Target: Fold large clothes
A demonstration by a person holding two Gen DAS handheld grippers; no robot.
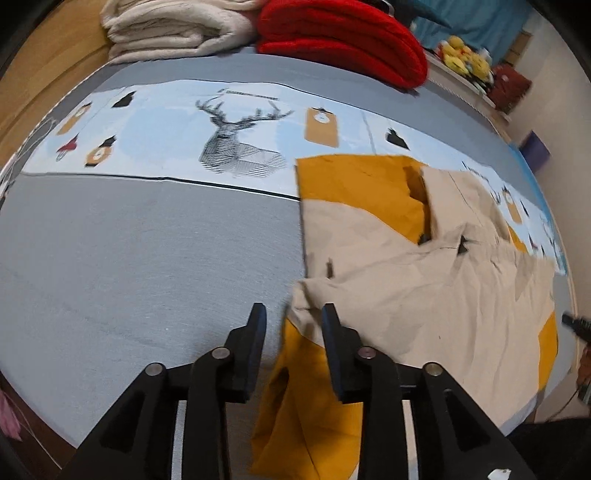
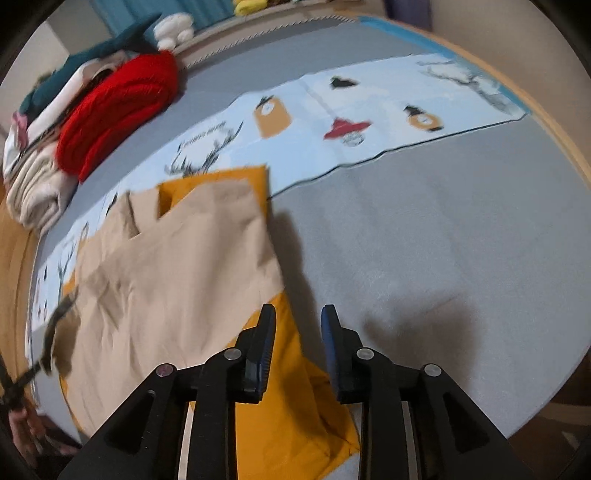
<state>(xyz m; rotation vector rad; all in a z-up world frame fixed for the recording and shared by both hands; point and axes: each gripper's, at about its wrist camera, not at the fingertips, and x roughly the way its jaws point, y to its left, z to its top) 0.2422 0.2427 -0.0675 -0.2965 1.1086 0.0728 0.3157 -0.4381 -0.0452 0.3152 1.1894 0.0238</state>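
A large beige and mustard garment point(image 1: 424, 288) is spread flat on a grey bed cover point(image 1: 129, 258), with its far end overlapping a pale blue printed runner point(image 1: 177, 122) that crosses the bed. In the left wrist view the garment fills the right half of the picture; its long axis is seen to run from the near edge of the bed, below the gripper, away towards the runner, where a squared mustard end point(image 1: 351, 181) lies beside the printed stag's head point(image 1: 236, 144). In the right wrist view the same garment point(image 2: 177, 266) occupies the left half, again stretched from the near edge up to the runner point(image 2: 369, 107). The beige layer is folded over the mustard one, so that mustard strips are left showing along the near edge and at the far corner. The left gripper point(image 1: 293, 314) is held just above the near left edge of the garment with its fingers apart and nothing pinched between them. The right gripper point(image 2: 297, 315) is held over the near right edge, its fingers likewise apart and empty. Folded cream blankets point(image 1: 173, 29) and a red knitted bundle point(image 1: 340, 40) are stacked at the far side of the bed.
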